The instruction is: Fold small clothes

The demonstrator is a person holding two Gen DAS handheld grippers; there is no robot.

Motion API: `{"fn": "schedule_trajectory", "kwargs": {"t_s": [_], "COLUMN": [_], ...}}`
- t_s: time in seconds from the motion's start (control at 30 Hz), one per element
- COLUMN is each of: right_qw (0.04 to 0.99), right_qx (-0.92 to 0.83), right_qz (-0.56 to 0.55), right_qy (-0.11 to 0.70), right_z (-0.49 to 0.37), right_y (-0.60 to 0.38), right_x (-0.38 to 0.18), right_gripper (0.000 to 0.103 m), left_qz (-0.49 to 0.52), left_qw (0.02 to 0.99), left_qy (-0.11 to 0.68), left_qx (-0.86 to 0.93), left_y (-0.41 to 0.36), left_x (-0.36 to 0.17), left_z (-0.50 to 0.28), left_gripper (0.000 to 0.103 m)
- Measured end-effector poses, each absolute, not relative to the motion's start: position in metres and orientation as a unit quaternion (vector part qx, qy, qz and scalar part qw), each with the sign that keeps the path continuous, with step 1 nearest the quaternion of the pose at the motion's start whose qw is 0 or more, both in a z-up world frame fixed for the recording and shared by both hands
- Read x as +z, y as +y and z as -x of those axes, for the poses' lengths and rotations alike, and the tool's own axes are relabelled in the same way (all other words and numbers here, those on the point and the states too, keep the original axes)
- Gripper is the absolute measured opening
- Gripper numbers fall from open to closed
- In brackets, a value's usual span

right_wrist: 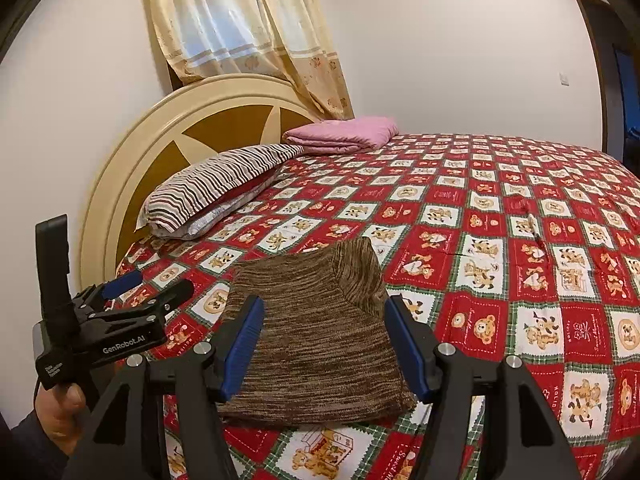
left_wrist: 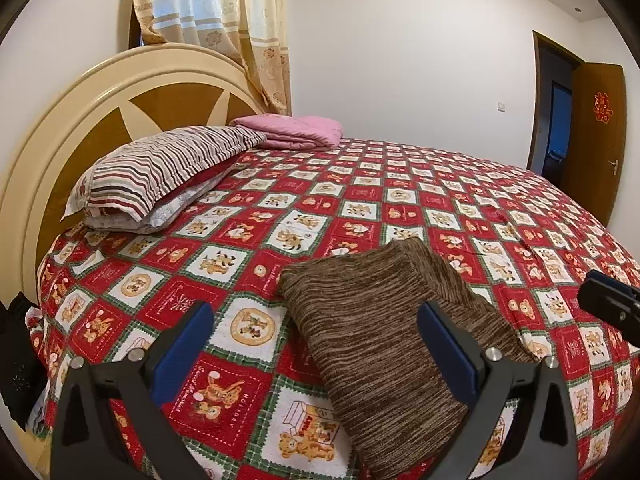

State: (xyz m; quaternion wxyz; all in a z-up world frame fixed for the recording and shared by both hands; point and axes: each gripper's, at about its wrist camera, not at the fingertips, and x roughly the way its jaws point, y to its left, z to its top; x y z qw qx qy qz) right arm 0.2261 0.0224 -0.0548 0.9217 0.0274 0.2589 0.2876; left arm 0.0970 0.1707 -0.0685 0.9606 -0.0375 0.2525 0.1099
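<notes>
A brown striped knit garment (left_wrist: 372,320) lies folded flat on the red bear-print bedspread (left_wrist: 280,208). In the right wrist view the garment (right_wrist: 316,340) lies straight ahead on the bedspread (right_wrist: 500,240). My left gripper (left_wrist: 316,312) is open and empty above the bed, the garment under its right finger. My right gripper (right_wrist: 324,308) is open and empty, raised over the garment's near part. The left gripper (right_wrist: 148,284) shows at the left of the right wrist view, held in a hand. The right gripper's tip (left_wrist: 608,300) shows at the right edge of the left wrist view.
A striped pillow (left_wrist: 160,172) and a folded pink blanket (left_wrist: 296,130) lie by the round headboard (left_wrist: 80,120). A curtain (left_wrist: 224,20) hangs behind. A wooden door (left_wrist: 592,136) stands open at the far right. Dark cloth (left_wrist: 20,360) hangs off the bed's left edge.
</notes>
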Motion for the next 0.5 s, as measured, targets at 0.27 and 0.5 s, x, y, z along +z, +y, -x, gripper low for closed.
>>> {"fn": "schedule_trajectory", "kwargs": {"t_s": [0.27,0.5], "right_qw": [0.922,0.922], "right_qx": [0.291,0.29], "right_qz": [-0.024,-0.025], "right_qy": [0.255,0.257], "right_z": [-0.2233,-0.2227], "right_y": [0.0244,0.0246], "right_x": [-0.0519,-0.053], "right_gripper": [0.063,0.063], "left_qz": [0.041,0.034], "left_qw": [0.961,0.963], "left_qy": [0.252,0.244], "left_qx": [0.11,0.11], "left_y": [0.1741,0.1717], "left_x": [-0.0681,-0.0688], "left_z": [-0.0971,-0.0967], "left_gripper": [0.103,0.103]}}
